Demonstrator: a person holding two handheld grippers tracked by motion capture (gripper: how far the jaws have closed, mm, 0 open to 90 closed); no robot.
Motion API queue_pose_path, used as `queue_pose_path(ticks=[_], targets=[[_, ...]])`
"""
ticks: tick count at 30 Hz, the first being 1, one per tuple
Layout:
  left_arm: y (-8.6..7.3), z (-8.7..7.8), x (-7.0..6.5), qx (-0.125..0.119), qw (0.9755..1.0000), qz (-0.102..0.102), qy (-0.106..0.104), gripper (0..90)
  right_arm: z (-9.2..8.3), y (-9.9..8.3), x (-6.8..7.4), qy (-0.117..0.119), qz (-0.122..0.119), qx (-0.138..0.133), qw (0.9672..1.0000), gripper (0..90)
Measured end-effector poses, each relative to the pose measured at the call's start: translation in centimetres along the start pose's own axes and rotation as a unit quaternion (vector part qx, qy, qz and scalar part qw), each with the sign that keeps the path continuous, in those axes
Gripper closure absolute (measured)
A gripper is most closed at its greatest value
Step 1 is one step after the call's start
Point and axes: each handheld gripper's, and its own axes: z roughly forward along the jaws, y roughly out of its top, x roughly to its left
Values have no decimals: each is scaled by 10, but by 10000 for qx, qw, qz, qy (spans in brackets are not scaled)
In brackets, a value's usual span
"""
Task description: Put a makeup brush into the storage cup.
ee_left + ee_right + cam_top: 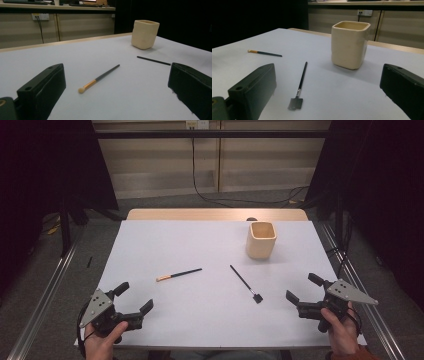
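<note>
Open tools (134, 296) beside two brushes (178, 274)

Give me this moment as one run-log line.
left gripper: open, empty | right gripper: open, empty | gold-banded black brush, flat-tipped black brush: on white table | cream square cup: upright
</note>
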Motion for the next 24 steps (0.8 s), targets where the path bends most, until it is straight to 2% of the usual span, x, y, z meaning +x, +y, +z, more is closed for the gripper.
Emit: queue_pose_path(ticks=[19, 24], targets=[[0, 1, 0, -11, 9999, -53, -100, 13, 2, -1, 1, 78, 31, 31, 10000, 0], [1, 3, -1, 24, 9998, -60, -189, 18, 1, -1, 1, 69, 31, 31, 10000, 0]])
